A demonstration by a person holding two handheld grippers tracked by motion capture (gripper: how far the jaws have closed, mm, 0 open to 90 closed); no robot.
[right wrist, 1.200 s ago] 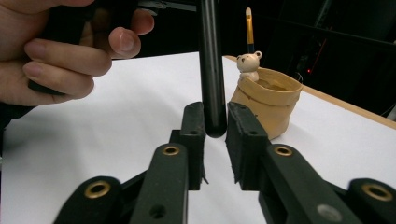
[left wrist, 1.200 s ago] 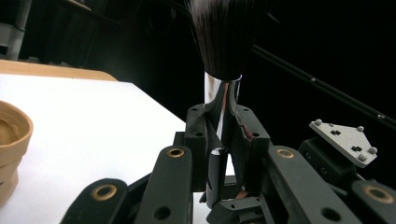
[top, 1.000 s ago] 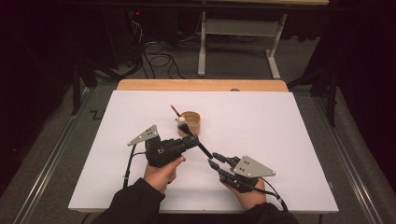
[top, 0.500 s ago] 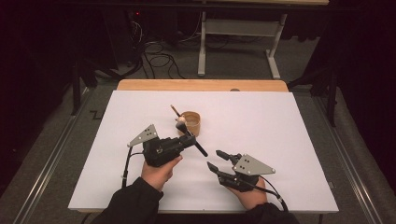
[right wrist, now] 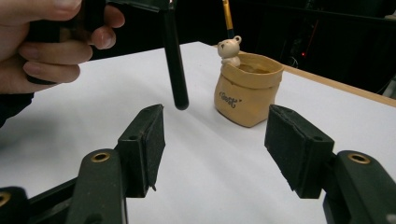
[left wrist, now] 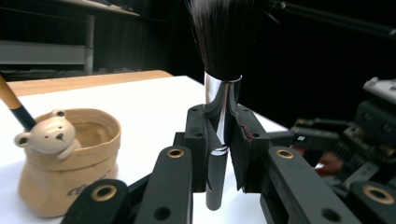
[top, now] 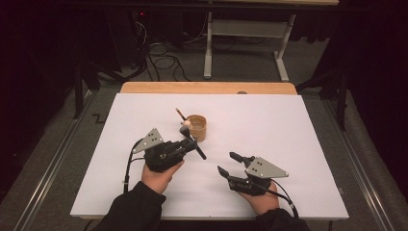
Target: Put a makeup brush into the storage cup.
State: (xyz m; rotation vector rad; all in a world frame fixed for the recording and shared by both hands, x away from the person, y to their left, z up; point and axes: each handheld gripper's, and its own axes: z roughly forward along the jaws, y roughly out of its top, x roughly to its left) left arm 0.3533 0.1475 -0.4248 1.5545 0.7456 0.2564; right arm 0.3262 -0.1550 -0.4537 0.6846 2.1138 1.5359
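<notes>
The left gripper [top: 188,144] has its fingers [left wrist: 198,140] clamped on the makeup brush [left wrist: 223,93], the pads pressing on the shiny ferrule and the top of the black handle. In the left gripper view the dark bristles rise above the grip, and the handle's end hangs free below it, above the surface [top: 288,125]. In the right gripper view that handle end hovers just ahead of the right gripper [right wrist: 217,144], whose fingers [right wrist: 148,135] stand apart with nothing between them; they have just been opening.

The bear pot [top: 197,127] stands near the middle of the surface, just beyond the left gripper, with a wooden-handled brush [top: 180,114] leaning out of its far-left side. It looks like the makeup brush goes in next to it, though from above I cannot tell how much of the pot's mouth is free.

Risks from here: the grip sits partly on smooth metal, so a quick swing could let the brush slide or twist in the pads. The pot is small and light-looking, so a handle end that catches the rim or the little bear could tip it or push it along. The brush already leaning there could be knocked out.

There is bare surface all around the pot, and the edges are well away. The right gripper lies near the front edge, well apart from the pot, out of the left hand's likely path.
</notes>
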